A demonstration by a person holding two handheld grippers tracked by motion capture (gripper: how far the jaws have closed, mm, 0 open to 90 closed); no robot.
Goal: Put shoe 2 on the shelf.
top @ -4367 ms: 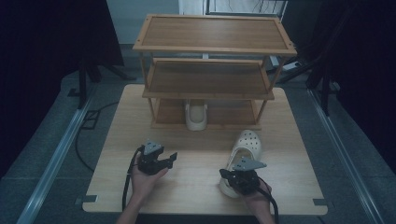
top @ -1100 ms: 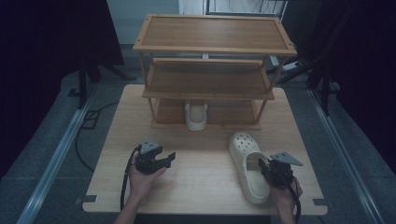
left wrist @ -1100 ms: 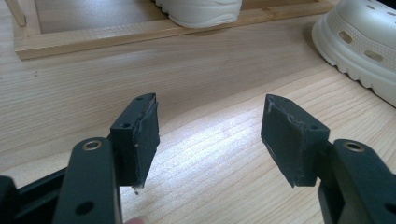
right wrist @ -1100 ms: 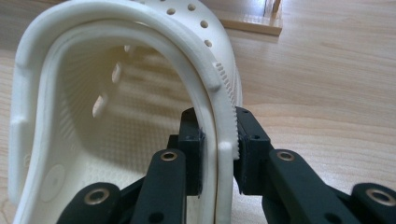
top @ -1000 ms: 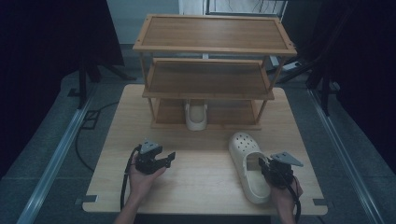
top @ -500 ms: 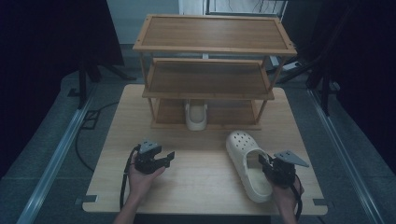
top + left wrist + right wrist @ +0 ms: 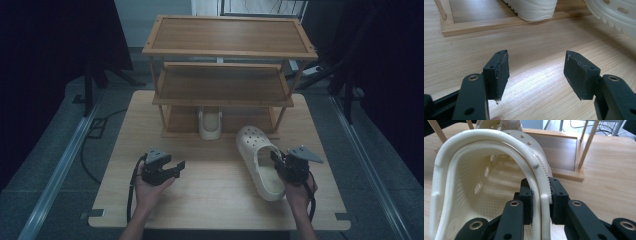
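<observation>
1. One clog (image 7: 261, 160) lies on the table (image 7: 215, 190) in front of the rack (image 7: 225, 75), toe toward it; in the high view its heel end sits beside the right gripper (image 7: 280, 161), and the grip itself is hard to make out.
2. The right gripper view shows the jaws clamped on the clog's side wall (image 7: 541, 182).
3. A second clog (image 7: 210, 124) stands on the bottom shelf, its front hidden under the shelf above.
4. The left gripper (image 7: 536, 72) hangs over bare table with its jaws spread wide and nothing between them.
</observation>
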